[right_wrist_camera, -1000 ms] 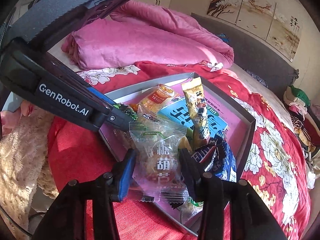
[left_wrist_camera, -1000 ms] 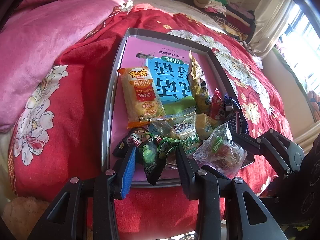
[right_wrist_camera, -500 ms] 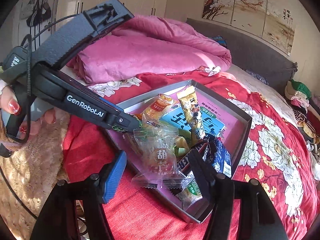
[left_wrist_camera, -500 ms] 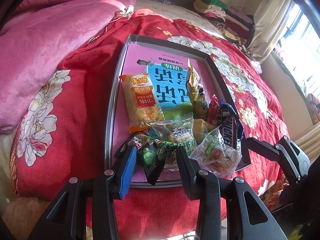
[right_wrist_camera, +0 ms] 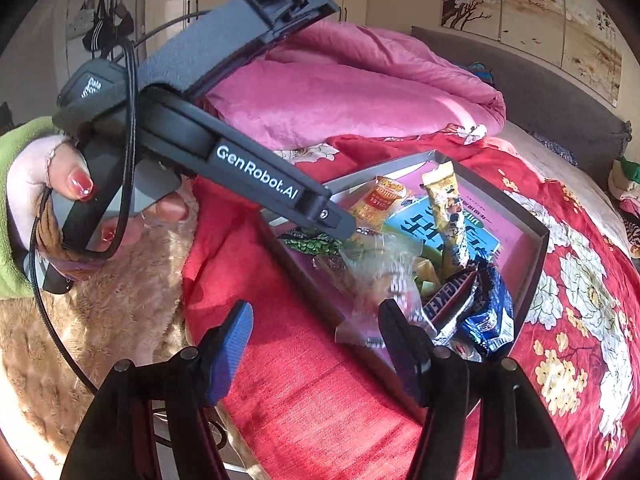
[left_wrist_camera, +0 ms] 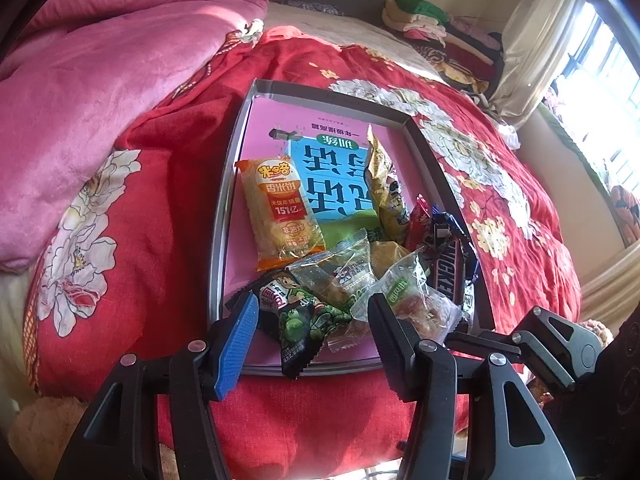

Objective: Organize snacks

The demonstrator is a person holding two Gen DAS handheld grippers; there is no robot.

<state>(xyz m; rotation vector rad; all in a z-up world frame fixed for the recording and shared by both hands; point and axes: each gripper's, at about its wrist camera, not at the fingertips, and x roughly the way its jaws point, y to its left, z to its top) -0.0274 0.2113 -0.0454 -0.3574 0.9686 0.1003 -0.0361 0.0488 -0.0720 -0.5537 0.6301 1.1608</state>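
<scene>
A grey tray (left_wrist_camera: 218, 240) with a pink lining lies on the red bed and holds several snack packets. My left gripper (left_wrist_camera: 310, 332) hangs over its near edge and its jaws are opening. A black-and-green packet (left_wrist_camera: 296, 316) lies between them in the tray, and neither pad presses it. Behind it are an orange rice-cracker bag (left_wrist_camera: 280, 212), a gold packet (left_wrist_camera: 384, 184), a Snickers bar (left_wrist_camera: 448, 276) and a clear candy packet (left_wrist_camera: 416, 300). My right gripper (right_wrist_camera: 314, 340) is open over the red cover, with nothing between its fingers. The clear packet (right_wrist_camera: 376, 280) rests on the tray's corner beside it.
A pink quilt (left_wrist_camera: 100, 72) is heaped at the left of the bed and folded clothes (left_wrist_camera: 424, 20) are stacked at the far end. A fuzzy tan blanket (right_wrist_camera: 100, 320) lies below the bed edge. A hand (right_wrist_camera: 44, 176) in a green sleeve holds the left gripper (right_wrist_camera: 260, 176).
My right gripper opened, let the clear candy packet drop at the tray's corner and drew back. My left jaws spread apart off the black-and-green packet.
</scene>
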